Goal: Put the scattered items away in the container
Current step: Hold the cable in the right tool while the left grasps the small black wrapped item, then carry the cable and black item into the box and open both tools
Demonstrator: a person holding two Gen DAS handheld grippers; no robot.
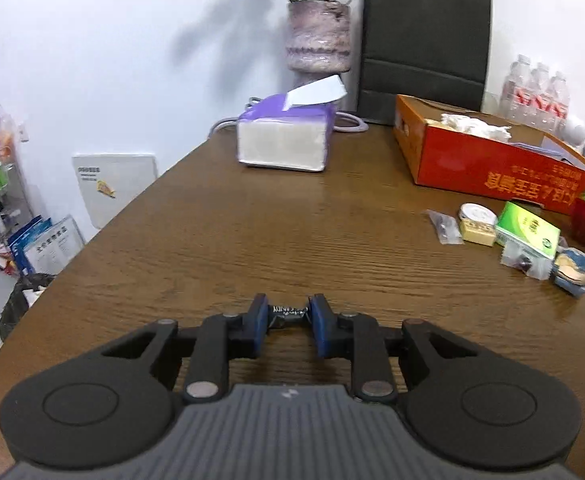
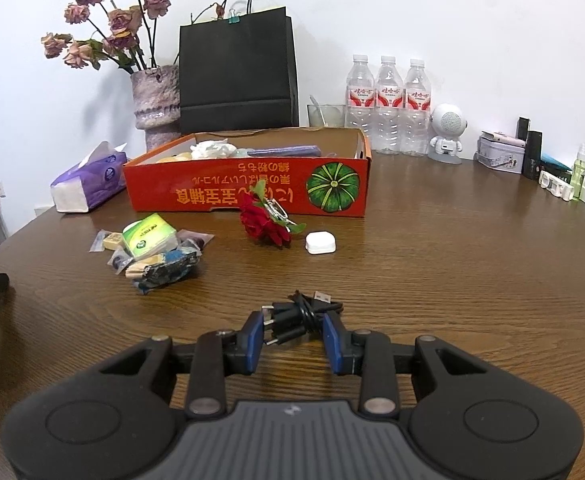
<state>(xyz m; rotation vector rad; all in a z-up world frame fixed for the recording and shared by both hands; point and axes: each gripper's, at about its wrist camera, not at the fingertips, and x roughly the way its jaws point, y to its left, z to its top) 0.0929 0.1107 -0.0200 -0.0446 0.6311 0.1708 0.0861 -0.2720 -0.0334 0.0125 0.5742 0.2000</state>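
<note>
My left gripper (image 1: 288, 307) is shut on a small black candy wrapper (image 1: 289, 315), low over the brown table (image 1: 252, 240). My right gripper (image 2: 292, 323) is shut on a bundled black cable with plugs (image 2: 306, 307), also just above the wood. The container is a red cardboard box (image 2: 248, 188) with a pumpkin picture, holding white tissue and other bits; in the left wrist view the box (image 1: 492, 164) lies far right. In front of it lie a green packet (image 2: 148, 234), a blue wrapped bundle (image 2: 164, 272), a red rose (image 2: 266, 224) and a small white case (image 2: 320, 243).
A purple tissue pack (image 2: 88, 184), a vase of dried roses (image 2: 156, 104) and a black paper bag (image 2: 236, 76) stand behind the box. Three water bottles (image 2: 388, 104), a white figure-shaped speaker (image 2: 446, 132) and small boxes (image 2: 500, 154) line the back right. The table's left edge (image 1: 104, 232) drops to the floor.
</note>
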